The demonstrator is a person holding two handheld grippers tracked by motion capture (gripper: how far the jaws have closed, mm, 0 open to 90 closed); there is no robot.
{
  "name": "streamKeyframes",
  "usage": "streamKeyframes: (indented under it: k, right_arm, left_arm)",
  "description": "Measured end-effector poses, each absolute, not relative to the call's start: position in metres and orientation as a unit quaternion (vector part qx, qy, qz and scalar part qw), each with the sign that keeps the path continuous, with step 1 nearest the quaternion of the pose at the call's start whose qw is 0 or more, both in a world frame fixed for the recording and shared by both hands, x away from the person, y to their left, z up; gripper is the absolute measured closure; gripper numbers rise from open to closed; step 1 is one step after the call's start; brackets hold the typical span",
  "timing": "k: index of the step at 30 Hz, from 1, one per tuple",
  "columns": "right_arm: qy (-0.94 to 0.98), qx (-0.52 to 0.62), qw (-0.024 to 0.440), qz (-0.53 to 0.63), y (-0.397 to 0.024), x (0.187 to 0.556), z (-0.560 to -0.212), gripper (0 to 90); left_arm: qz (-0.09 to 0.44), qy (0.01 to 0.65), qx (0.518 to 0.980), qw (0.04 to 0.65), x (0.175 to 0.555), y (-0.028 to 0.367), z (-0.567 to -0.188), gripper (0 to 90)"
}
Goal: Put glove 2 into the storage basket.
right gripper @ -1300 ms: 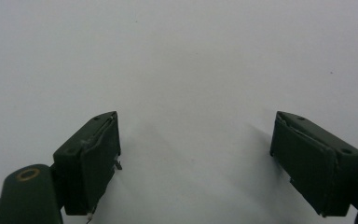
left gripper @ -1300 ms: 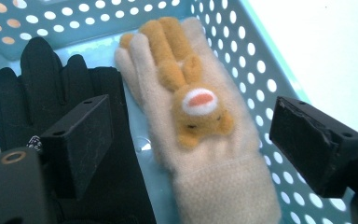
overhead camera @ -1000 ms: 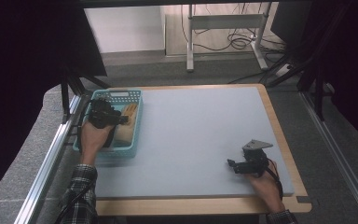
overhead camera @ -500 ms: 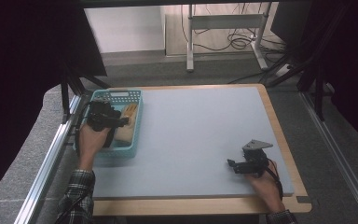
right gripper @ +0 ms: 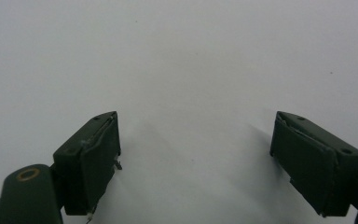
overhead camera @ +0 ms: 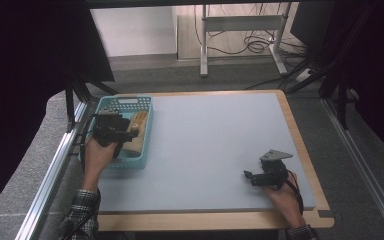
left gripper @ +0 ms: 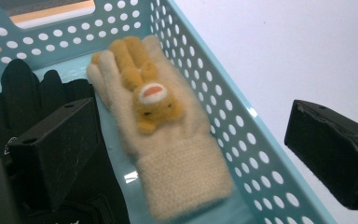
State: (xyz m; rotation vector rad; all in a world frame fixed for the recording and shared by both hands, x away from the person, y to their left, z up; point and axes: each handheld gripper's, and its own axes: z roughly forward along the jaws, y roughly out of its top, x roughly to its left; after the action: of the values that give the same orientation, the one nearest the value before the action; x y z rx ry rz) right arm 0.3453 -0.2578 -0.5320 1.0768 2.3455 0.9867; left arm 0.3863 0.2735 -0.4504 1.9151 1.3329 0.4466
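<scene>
Black left gripper [left gripper: 191, 154] gapes above cream glove [left gripper: 168, 140].

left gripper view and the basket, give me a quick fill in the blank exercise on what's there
1. The cream glove lies inside the ____ perforated basket.
2. Beside it in the basket lies a ____ glove.
3. The left gripper has its jaws ____, one inside the basket and one outside its wall.
4. The right gripper hovers over the bare grey ____.

Missing words: blue; black; open; mat
</scene>
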Motion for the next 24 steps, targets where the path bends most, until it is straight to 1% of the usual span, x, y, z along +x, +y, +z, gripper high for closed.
streamKeyframes:
  k: [10,24]
  right_arm:
    - [0.834,0.383,0.188,0.351,-0.258,0.345,-0.532,15.4]
    - [0.834,0.382,0.188,0.35,-0.258,0.345,-0.532,15.3]
  left_arm:
    - [0.18,0.511,0.748,0.383,0.375,0.27,-0.443,4.1]
    - [0.178,0.489,0.759,0.392,0.362,0.252,-0.438,4.0]
